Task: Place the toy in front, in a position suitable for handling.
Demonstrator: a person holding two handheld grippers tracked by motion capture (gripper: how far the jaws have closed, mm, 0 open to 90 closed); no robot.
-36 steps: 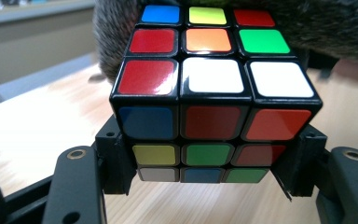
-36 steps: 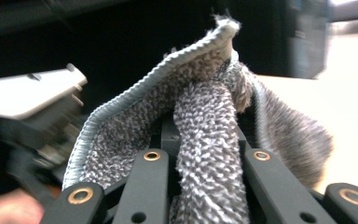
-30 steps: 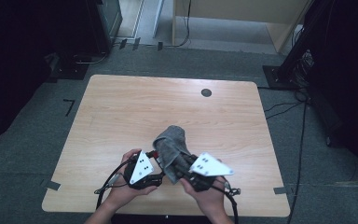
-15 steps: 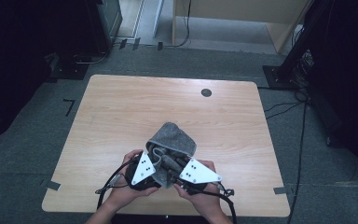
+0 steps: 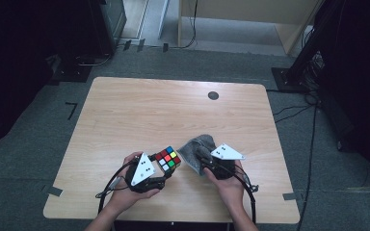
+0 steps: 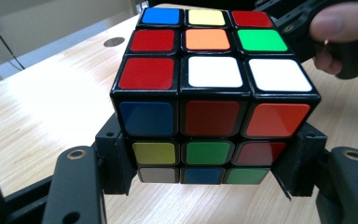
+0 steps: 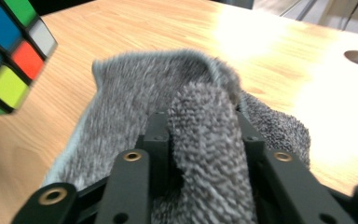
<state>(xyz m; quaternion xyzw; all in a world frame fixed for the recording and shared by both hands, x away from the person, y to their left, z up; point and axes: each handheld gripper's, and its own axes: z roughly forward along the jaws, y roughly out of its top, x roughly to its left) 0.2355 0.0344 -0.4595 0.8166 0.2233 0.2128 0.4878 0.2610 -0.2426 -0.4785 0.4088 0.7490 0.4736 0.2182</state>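
Observation:
A scrambled puzzle cube (image 5: 168, 159) (image 6: 209, 88) with coloured stickers is clamped between the jaws of my left gripper (image 5: 165, 168) (image 6: 205, 161), held low near the table's front edge. To its right, my right gripper (image 5: 203, 158) (image 7: 200, 135) is shut on a fold of a grey fuzzy cloth (image 5: 195, 150) (image 7: 200, 135), which drapes over its jaws and down onto the wood. In the right gripper view, a corner of the cube (image 7: 9, 51) shows at the upper left, apart from the cloth.
The light wooden table (image 5: 149, 110) has a round dark cable hole (image 5: 213, 95) at the back right. Dark floor, stands and cables surround it. A hand holds each gripper at the front edge.
The cloth had been lying over the cube between the two grippers. My right gripper has drawn it off to the right, and the cube now sits bare in my left gripper.

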